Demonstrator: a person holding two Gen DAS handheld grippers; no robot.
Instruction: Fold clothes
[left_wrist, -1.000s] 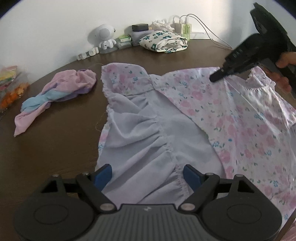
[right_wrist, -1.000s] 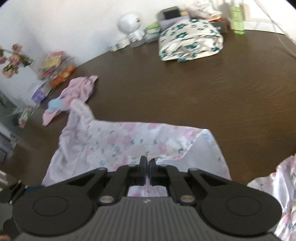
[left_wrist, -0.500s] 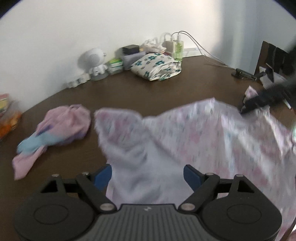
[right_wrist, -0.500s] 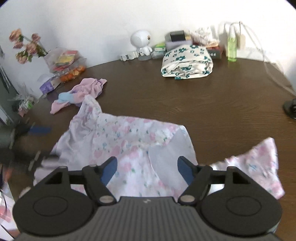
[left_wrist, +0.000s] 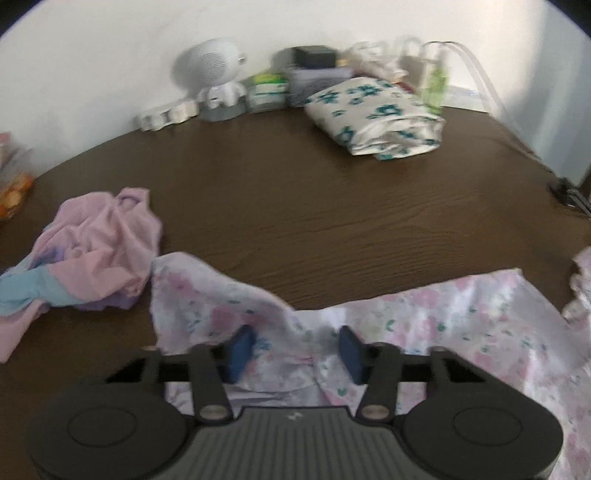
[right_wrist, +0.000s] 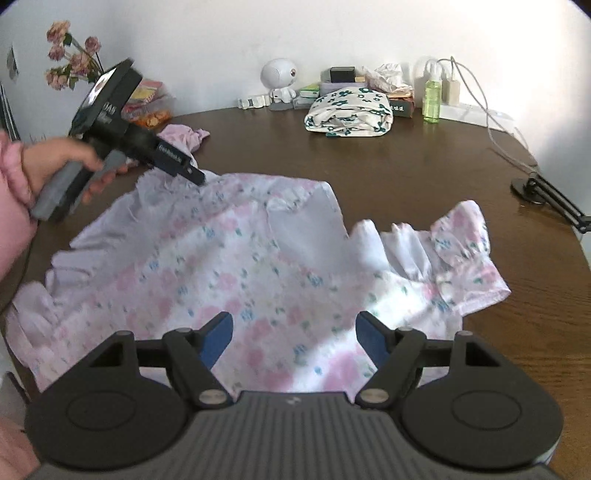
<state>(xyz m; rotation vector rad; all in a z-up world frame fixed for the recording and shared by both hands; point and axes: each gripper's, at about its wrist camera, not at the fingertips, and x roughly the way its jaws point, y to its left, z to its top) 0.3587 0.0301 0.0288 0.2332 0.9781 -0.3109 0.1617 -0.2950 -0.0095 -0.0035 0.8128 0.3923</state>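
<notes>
The flowery dress (right_wrist: 258, 273) lies spread on the brown surface (right_wrist: 424, 177) — thin, soft and floppy, best held by an edge. The left gripper (left_wrist: 293, 349) has just been closing with cloth between its jaws; the right gripper (right_wrist: 293, 338) is wide, empty.

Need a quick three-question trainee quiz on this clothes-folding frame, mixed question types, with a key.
1. True or false: the folded teal-flowered garment lies near the wall, apart from the pink-floral dress.
2. The bottle beside that folded garment is: A red, B green, C blue.
3. Is the right gripper open or shut?

Key:
1. True.
2. B.
3. Open. Its jaws have just been opening; they stand over the dress and grip nothing.
</notes>
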